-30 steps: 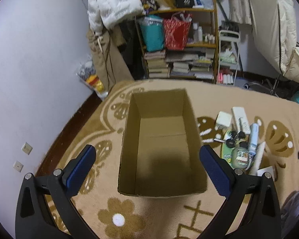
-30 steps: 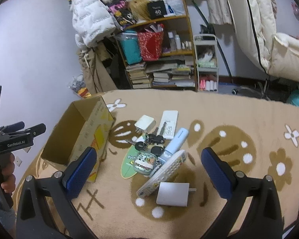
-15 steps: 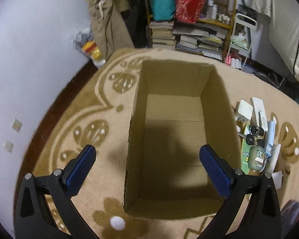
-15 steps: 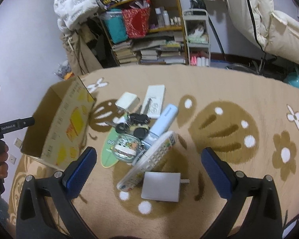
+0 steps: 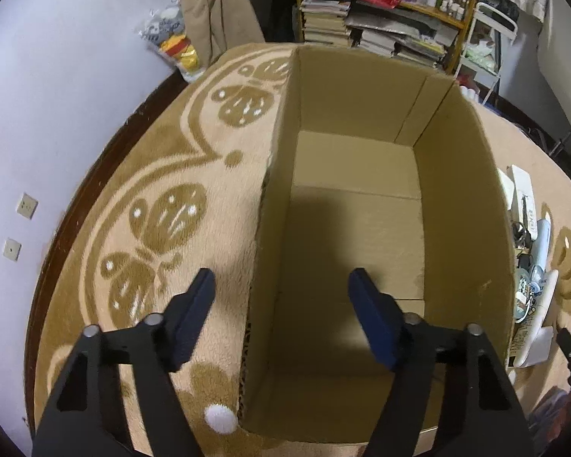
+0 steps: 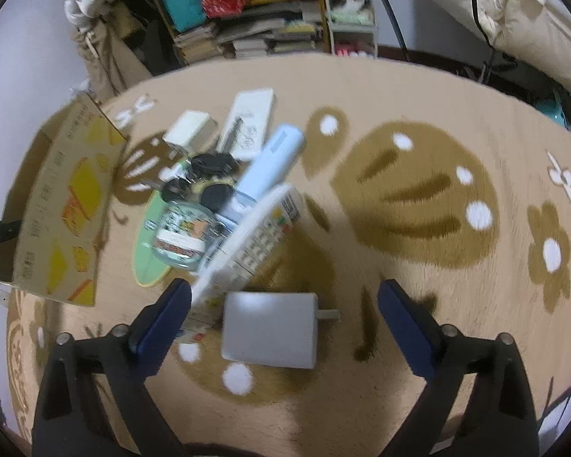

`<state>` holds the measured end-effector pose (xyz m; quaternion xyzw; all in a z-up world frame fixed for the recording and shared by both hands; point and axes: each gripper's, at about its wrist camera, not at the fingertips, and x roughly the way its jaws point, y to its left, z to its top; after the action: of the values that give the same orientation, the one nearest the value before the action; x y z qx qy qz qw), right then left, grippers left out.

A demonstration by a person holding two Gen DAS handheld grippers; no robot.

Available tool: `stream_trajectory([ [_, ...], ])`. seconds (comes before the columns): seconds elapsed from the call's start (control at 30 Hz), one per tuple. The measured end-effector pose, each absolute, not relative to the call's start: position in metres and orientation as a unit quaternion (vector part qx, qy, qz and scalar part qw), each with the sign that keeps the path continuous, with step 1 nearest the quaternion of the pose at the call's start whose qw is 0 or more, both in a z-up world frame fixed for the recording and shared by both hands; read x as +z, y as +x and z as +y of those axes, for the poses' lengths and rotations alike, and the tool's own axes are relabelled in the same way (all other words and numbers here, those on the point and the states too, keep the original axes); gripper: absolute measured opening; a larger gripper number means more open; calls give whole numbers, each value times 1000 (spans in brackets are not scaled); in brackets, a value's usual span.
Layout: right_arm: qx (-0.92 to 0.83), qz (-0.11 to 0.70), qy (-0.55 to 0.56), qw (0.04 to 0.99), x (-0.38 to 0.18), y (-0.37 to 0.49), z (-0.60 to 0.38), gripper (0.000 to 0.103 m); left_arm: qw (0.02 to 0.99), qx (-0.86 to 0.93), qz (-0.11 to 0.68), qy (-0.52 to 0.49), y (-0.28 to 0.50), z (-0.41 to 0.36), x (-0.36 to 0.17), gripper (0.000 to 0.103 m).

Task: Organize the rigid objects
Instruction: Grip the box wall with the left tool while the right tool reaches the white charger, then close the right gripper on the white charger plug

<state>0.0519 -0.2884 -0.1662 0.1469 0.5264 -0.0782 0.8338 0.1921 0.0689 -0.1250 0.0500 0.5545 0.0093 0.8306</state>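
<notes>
An open, empty cardboard box [image 5: 464,205] stands on the carpet; it also shows at the left in the right wrist view [image 6: 63,205]. My left gripper [image 5: 281,285] is open and straddles the box's left wall near its front corner. My right gripper [image 6: 283,295] is open, low over a white charger block [image 6: 270,329] that lies between its jaws. Behind the charger lie a white remote [image 6: 251,243], a light blue tube [image 6: 270,162], a round tin [image 6: 181,234], black keys [image 6: 209,175], a white power bank [image 6: 253,122] and a small white adapter [image 6: 190,129].
A beige carpet [image 6: 418,190] with brown patterns covers the floor. A cluttered bookshelf [image 6: 255,11] and a white trolley [image 6: 348,11] stand at the back. A white wall [image 5: 57,76] lies to the left. A cream duvet [image 6: 514,19] hangs at the back right.
My left gripper has moved forward and down over the box's left wall and its jaws have narrowed. My right gripper has descended toward the charger block.
</notes>
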Motion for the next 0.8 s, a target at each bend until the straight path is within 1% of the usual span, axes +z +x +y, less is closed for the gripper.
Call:
stream_trajectory([
  [0.03, -80, 531, 146, 831, -169, 53, -289, 98, 829, 13, 558, 48, 192, 71, -127, 63],
  [0.1, -81, 542, 143, 824, -176, 54, -289, 96, 827, 27, 560, 49, 193, 74, -129, 62],
  [0.27, -74, 567, 143, 808, -189, 55, -287, 95, 826, 41, 561, 43, 194, 79, -132, 62],
  [0.43, -69, 587, 119, 798, -199, 58, -277, 95, 822, 37, 568, 33, 196, 80, -137, 55],
  [0.47, -70, 590, 117, 796, -201, 59, -276, 95, 821, 37, 569, 34, 196, 80, -137, 53],
  [0.53, -70, 595, 117, 792, -205, 60, -276, 89, 821, 39, 568, 38, 196, 80, -138, 41],
  [0.57, -67, 600, 123, 788, -207, 61, -277, 88, 820, 41, 569, 39, 196, 80, -139, 38],
  [0.63, -68, 603, 122, 785, -209, 60, -273, 86, 816, 44, 575, 33, 197, 84, -142, 28],
  [0.7, -71, 606, 113, 785, -209, 62, -271, 86, 811, 50, 582, 29, 197, 88, -145, 22],
  [0.8, -75, 608, 108, 783, -211, 63, -269, 86, 810, 53, 584, 26, 197, 90, -147, 20],
])
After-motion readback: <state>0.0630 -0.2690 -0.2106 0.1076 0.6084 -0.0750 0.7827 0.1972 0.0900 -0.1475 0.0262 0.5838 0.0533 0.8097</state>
